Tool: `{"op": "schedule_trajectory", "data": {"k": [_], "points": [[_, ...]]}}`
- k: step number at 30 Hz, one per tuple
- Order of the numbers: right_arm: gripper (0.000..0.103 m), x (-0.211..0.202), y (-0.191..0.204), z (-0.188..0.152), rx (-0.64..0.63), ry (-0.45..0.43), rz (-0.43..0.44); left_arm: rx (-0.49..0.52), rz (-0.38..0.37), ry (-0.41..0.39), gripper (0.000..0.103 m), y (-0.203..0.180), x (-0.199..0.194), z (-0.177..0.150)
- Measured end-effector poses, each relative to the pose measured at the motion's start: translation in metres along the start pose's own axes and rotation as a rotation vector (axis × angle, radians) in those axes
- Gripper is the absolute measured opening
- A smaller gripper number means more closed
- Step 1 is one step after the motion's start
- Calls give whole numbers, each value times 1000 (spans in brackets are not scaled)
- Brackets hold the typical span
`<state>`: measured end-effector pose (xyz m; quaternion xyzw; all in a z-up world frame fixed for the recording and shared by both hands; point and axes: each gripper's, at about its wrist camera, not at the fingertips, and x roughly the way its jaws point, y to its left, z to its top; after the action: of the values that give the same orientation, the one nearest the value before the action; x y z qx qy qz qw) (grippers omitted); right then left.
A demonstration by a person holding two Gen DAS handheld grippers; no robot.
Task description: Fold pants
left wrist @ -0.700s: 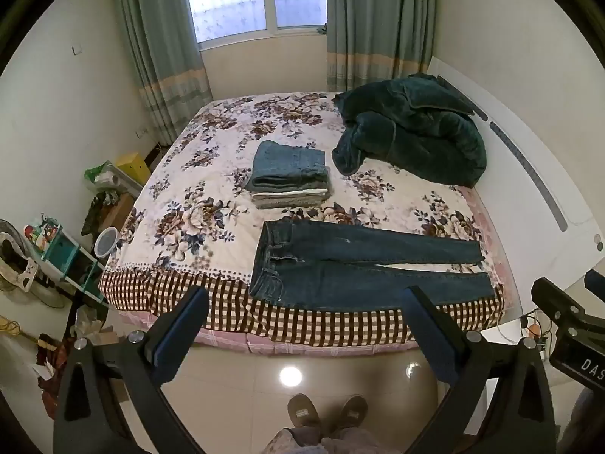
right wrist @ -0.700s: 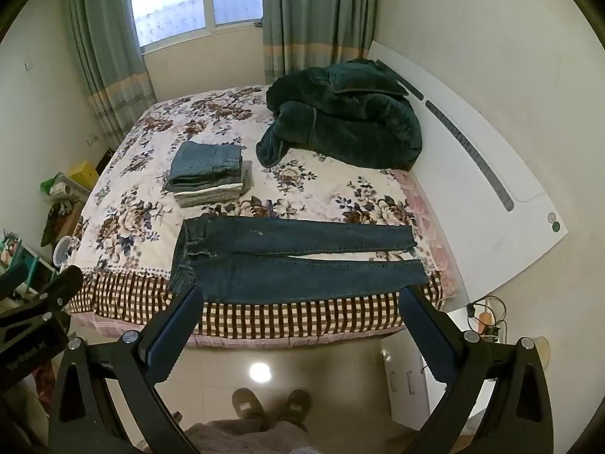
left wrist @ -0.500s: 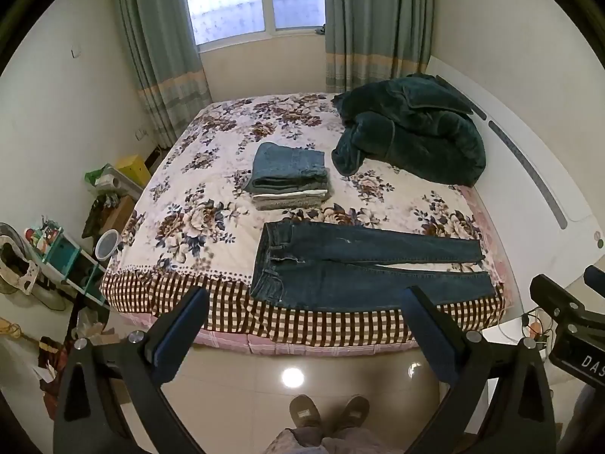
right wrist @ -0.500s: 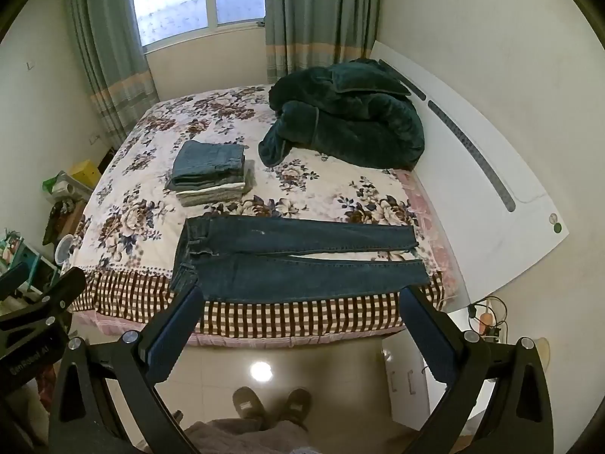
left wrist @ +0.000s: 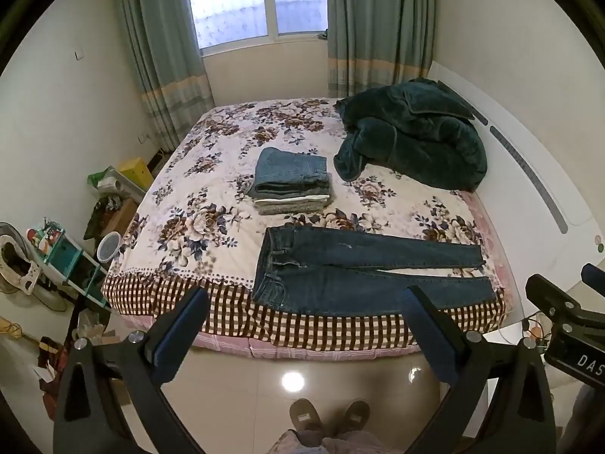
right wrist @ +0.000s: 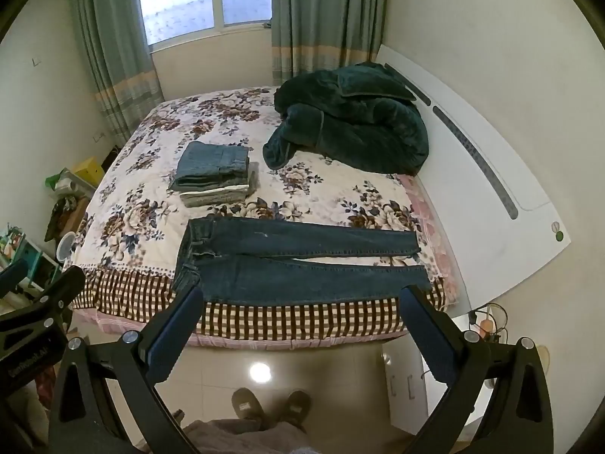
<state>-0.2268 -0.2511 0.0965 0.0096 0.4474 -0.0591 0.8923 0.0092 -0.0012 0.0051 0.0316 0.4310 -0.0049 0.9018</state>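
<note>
Nearest, the left gripper (left wrist: 302, 325) and right gripper (right wrist: 300, 323) hung over the tiled floor (left wrist: 264, 386), jaws spread wide, holding nothing. Beyond them the jeans (left wrist: 363, 276) lay flat along the bed's (left wrist: 181, 227) near edge, waistband left, 2 legs running right. Dark denim likely handles heavy, fairly stiff and not slippery; the waistband corners and hems look the best holds. Farther back sat a stack of folded clothes (left wrist: 291, 181) and a plush green blanket (left wrist: 412, 140).
</note>
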Motion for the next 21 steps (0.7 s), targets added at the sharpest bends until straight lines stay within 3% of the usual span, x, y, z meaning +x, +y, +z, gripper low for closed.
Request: {"op": "schedule_trajectory", "data": {"k": [21], "points": [[103,-5,8,12,-17,7,2,-6,-5,-16,103,-4,-7,9]]}}
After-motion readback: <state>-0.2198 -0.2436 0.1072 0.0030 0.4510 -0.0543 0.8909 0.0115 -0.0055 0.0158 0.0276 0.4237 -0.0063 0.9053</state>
